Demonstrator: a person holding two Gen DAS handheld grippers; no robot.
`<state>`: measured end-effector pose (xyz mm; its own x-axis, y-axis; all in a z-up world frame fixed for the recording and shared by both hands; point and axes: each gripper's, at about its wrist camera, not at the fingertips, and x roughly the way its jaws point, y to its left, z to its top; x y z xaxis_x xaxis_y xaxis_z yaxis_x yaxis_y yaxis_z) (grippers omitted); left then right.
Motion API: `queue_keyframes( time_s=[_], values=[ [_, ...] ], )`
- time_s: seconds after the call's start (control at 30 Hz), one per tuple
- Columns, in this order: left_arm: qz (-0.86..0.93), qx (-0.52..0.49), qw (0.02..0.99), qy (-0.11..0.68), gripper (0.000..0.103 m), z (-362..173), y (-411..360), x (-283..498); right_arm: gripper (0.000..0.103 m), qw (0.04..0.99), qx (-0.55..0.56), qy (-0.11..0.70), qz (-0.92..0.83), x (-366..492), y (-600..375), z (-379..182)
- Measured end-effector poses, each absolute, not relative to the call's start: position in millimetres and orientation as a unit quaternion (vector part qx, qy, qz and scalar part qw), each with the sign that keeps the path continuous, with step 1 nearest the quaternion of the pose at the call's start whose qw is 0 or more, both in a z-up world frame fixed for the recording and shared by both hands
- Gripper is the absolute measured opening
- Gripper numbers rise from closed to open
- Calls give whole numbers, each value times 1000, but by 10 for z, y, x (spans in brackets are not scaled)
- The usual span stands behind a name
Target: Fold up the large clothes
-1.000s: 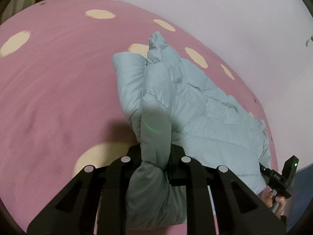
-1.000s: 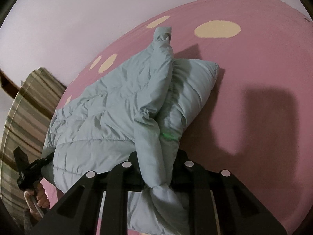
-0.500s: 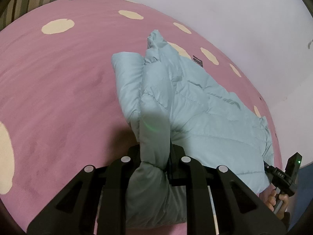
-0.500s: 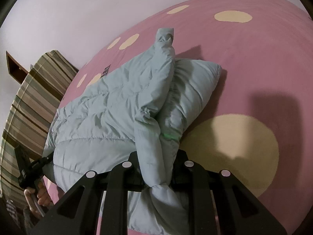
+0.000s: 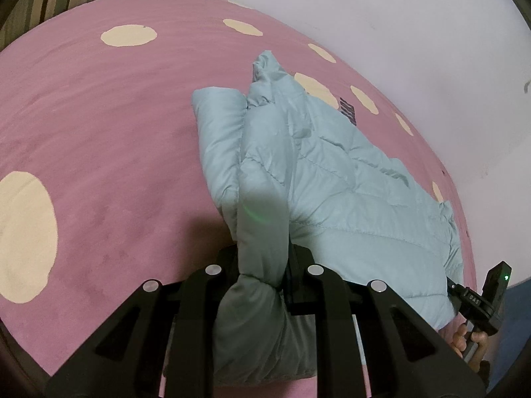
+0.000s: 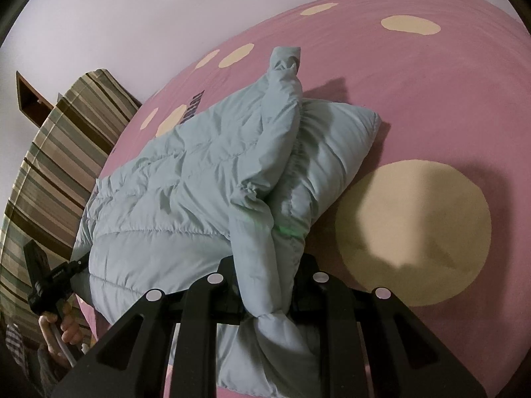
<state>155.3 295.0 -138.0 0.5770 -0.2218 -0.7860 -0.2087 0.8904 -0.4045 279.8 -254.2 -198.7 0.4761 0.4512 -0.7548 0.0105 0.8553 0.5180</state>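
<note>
Left tool (image 5: 264,265): clamped on a fold of the pale-blue padded jacket (image 5: 332,179).
Right tool (image 6: 265,285): clamped on another jacket fold.
Surface: pink spotted bed cover (image 5: 99,116).

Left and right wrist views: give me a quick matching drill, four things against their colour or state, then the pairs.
Things:
1. puffer jacket
2. bedspread
3. left gripper
4. striped fabric

Colour or state:
A. pink with cream dots
B. brown, green and cream bands
C. pale blue, quilted, lying on the bed
D. shut on a bunched fold

Pairs: 1-C, 2-A, 3-D, 4-B
</note>
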Motion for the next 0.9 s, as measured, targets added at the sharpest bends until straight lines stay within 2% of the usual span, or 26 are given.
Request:
queue_keyframes(
  time_s=[0.7, 0.9],
  values=[
    [5, -232, 856, 461, 17, -1436, 2860, 1558, 19, 826, 226, 495, 149, 2830, -2593, -2012],
    [12, -224, 858, 462, 23, -1442, 2832, 1562, 20, 825, 233, 493, 149, 2812, -2628, -2016]
  ],
)
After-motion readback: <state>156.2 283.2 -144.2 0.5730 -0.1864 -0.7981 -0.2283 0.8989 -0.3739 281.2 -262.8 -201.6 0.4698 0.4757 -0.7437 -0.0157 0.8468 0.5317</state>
